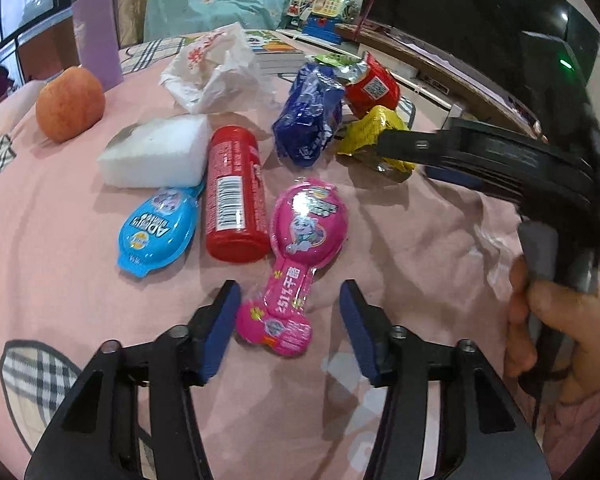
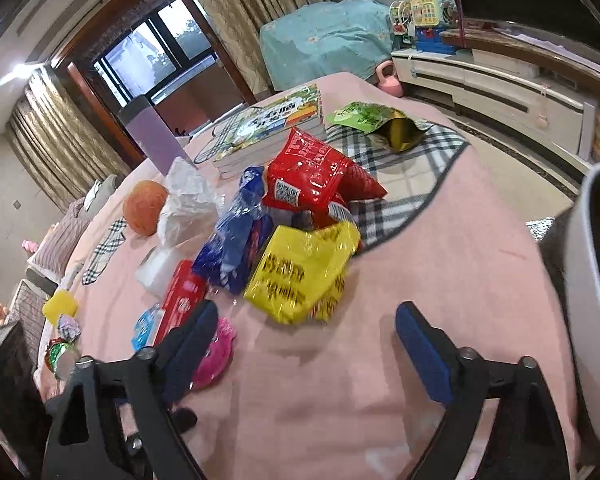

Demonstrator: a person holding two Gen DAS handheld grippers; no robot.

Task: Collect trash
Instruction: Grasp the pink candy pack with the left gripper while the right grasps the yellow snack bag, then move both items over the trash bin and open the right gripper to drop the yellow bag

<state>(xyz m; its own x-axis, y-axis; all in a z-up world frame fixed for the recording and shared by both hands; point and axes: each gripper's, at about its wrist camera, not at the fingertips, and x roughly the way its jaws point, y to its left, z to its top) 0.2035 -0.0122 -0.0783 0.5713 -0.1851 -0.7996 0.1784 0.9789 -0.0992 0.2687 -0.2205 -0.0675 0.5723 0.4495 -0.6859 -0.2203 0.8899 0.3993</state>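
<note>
Cloth in pink with plaid patches covers the counter point(image 1: 400, 240), and the room behind shows patterned curtains point(image 2: 236, 4), a dark-framed window point(image 2: 152, 52), a teal-draped piece of furniture point(image 2: 324, 44) and a long white cabinet point(image 2: 488, 80) carrying colourful toys. The left tongs point(image 1: 288, 308) stand wide apart and hold nothing; the stick end of a pink lollipop-shaped wrapper point(image 1: 300, 248) lies between their blue pads, its round head at twelve o'clock. From there, a red tube point(image 1: 234, 196) with a barcode lies at eleven o'clock, a blue blister pack point(image 1: 160, 232) reading "AD" at ten o'clock beside a white foam block point(image 1: 156, 150), and an orange fruit point(image 1: 70, 104) and a crumpled white bag point(image 1: 216, 70) farther off. A blue wrapper point(image 1: 308, 116) is at twelve o'clock, a red packet point(image 1: 370, 88) with a QR code and a yellow packet point(image 1: 370, 134) at one o'clock. The right tongs point(image 2: 304, 320) are likewise wide and empty, with the yellow packet point(image 2: 300, 272), printed in dark characters that cannot be read, just ahead at twelve o'clock. A green pouch point(image 2: 364, 120) lies beyond at one o'clock, beside a picture book point(image 2: 268, 120). A white bin rim point(image 2: 592, 280) stands at three o'clock.
</note>
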